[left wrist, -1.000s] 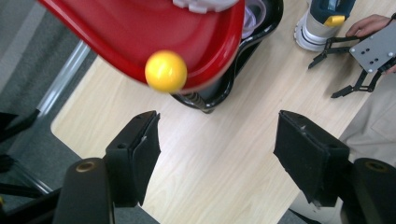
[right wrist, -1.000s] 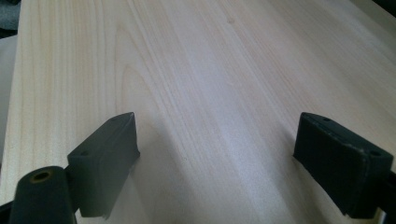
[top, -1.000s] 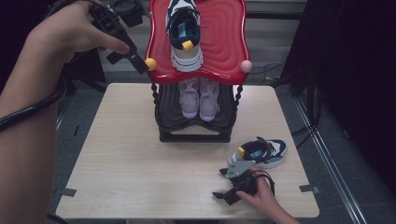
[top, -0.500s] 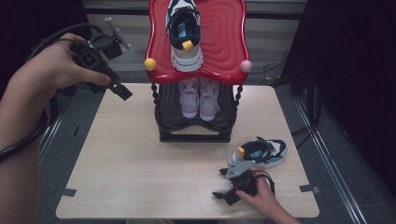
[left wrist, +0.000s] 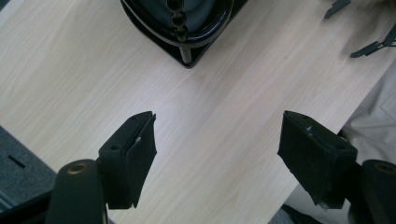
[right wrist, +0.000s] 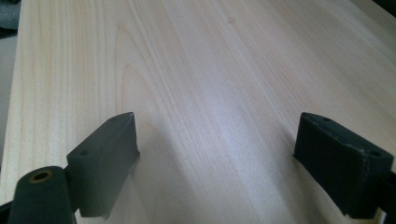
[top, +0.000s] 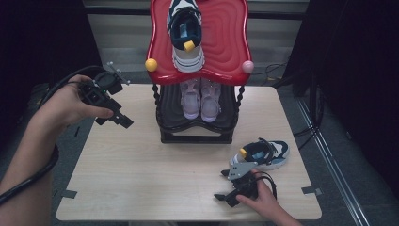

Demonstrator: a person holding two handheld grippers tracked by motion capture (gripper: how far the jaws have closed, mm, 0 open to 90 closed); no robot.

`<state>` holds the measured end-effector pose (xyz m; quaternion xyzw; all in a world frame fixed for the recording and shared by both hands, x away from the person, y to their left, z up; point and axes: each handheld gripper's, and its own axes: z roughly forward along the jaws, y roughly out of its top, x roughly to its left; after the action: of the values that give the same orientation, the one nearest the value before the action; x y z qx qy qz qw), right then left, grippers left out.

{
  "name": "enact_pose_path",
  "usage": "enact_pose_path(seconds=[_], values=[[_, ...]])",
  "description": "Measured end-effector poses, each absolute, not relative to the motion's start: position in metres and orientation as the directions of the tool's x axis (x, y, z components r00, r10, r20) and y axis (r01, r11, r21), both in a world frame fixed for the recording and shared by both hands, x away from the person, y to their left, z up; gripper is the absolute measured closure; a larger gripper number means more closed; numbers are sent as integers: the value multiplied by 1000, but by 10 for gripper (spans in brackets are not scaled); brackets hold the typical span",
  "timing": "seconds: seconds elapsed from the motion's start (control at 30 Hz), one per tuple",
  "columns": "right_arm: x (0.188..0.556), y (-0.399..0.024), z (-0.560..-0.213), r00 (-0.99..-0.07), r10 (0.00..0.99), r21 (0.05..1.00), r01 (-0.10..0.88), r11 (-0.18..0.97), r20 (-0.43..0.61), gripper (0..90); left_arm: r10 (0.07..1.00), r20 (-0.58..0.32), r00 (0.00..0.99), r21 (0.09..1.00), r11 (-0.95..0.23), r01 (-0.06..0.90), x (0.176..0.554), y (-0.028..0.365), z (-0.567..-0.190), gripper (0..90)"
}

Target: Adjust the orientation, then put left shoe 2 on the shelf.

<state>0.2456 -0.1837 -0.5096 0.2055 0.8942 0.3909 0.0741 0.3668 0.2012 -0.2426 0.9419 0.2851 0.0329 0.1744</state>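
A two-tier shoe rack stands at the back of the table, with a navy and white sneaker (top: 186, 35) on its red top shelf (top: 226, 42). A pale pink pair (top: 201, 96) sits on the black lower shelf (top: 197, 131). A matching navy and white sneaker (top: 263, 153) lies on the table at the front right. My left gripper (top: 121, 120) hovers over the table's left side, left of the rack. Its jaws (left wrist: 217, 140) have just been opening and hold nothing. My right gripper (top: 222, 184) rests on the table just in front of the loose sneaker, open and empty (right wrist: 217, 140).
The wooden table (top: 141, 169) has bare room across its left and front. The rack's black base (left wrist: 187, 28) is ahead of the left jaws. Cables trail from both grippers. Dark floor surrounds the table.
My left hand has come down from beside the red shelf's left corner to just above the table's left side. The right hand and the shoes have stayed put.
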Motion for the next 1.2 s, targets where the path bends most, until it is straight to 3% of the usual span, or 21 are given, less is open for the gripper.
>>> enact_pose_path(seconds=[0.4,0.7,0.97,1.2], values=[[245,-182,-508,-903,429,720,316,618,27,132,559,-86,825,393,-742,543,355,204,-325,243],[244,-181,-500,-913,404,681,333,653,59,216,559,-113,821,463,-702,542,339,200,-384,239],[248,-185,-486,-903,421,674,365,642,88,228,563,-120,818,516,-669,536,328,196,-428,231],[247,-181,-477,-906,411,654,372,659,101,235,560,-128,818,509,-671,539,321,193,-462,219]])
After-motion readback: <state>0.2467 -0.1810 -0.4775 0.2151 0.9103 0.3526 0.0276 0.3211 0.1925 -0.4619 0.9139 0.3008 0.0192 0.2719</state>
